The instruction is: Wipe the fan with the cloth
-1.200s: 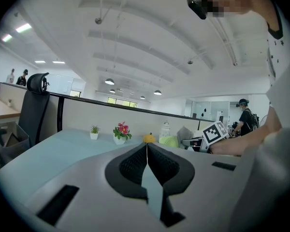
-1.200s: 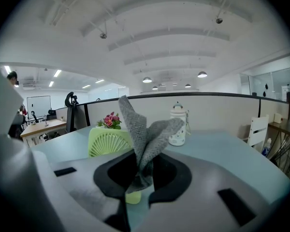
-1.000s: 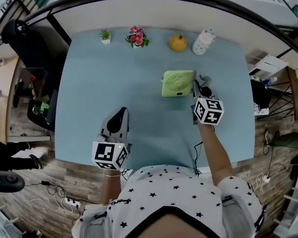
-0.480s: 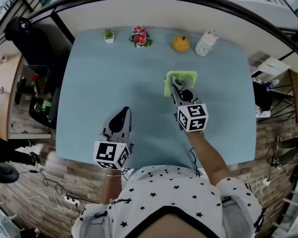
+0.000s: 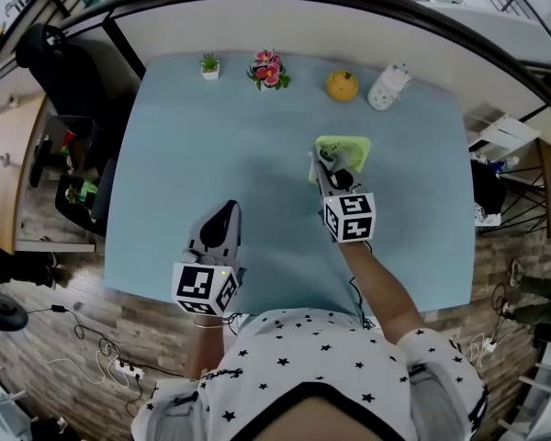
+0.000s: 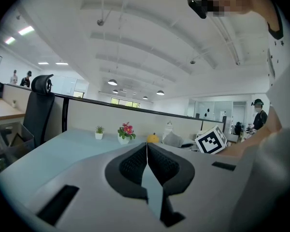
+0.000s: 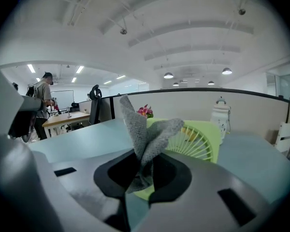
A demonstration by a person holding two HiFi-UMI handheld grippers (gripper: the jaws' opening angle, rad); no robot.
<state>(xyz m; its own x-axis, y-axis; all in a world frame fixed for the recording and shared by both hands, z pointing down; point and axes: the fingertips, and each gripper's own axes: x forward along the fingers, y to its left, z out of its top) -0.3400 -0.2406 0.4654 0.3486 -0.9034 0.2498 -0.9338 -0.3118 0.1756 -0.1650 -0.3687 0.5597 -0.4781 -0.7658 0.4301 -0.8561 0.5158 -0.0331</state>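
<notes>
A small green fan [image 5: 351,147] stands on the light blue table [image 5: 184,154], right of the middle. My right gripper [image 5: 324,165] is at the fan's near left side, shut on a grey cloth [image 7: 141,129]. In the right gripper view the cloth sticks up from between the jaws, with the fan's grille [image 7: 199,140] just behind it. My left gripper [image 5: 219,220] rests near the table's front edge, well left of the fan. Its jaws [image 6: 146,154] meet with nothing between them.
Along the table's far edge stand a tiny potted plant [image 5: 209,64], a pot of pink flowers [image 5: 269,70], a yellow-orange round object [image 5: 342,84] and a white jar [image 5: 388,85]. A black office chair [image 5: 60,58] is off the table's left side.
My right gripper has moved left with the cloth, from the fan's right side to its near left, and now covers part of it. The left gripper has stayed put.
</notes>
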